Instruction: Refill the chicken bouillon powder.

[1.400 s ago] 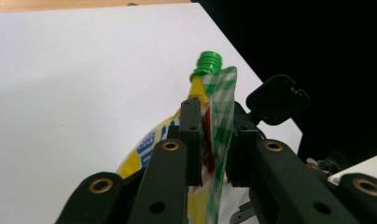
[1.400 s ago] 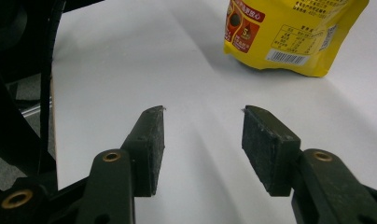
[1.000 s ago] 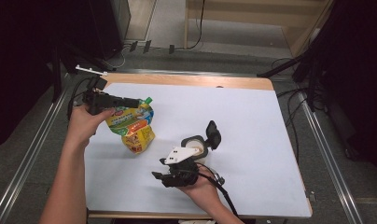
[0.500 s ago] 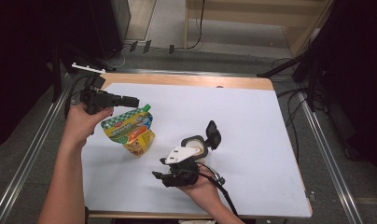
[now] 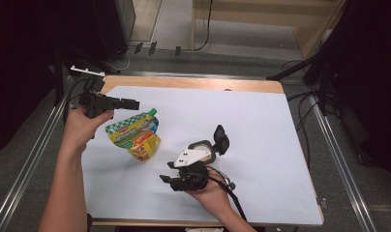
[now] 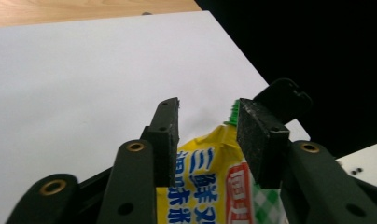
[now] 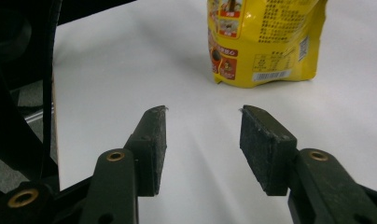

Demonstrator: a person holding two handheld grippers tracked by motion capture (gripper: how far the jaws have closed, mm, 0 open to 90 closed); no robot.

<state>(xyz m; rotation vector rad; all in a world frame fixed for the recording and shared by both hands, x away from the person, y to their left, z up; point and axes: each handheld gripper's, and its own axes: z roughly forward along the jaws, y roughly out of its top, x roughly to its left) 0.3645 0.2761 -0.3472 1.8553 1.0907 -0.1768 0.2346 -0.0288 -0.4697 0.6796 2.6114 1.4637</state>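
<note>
Left gripper point(image 5: 130, 103) jaws have just been opening off the pouch point(image 5: 134, 136), now lying released; right gripper point(image 5: 165, 178) waits half-open, empty.

My left gripper point(image 5: 130, 103) is matte black all over, its two arms pinned with brass-ringed rivets and tipped with flat, rough black pads point(image 6: 259, 135). My right gripper point(image 5: 165, 178) is black too, topped by a pale grey three-cornered plate dotted with small screw holes, and a thin black cable trails from it. Both my forearms are bare, without sleeves.
</note>
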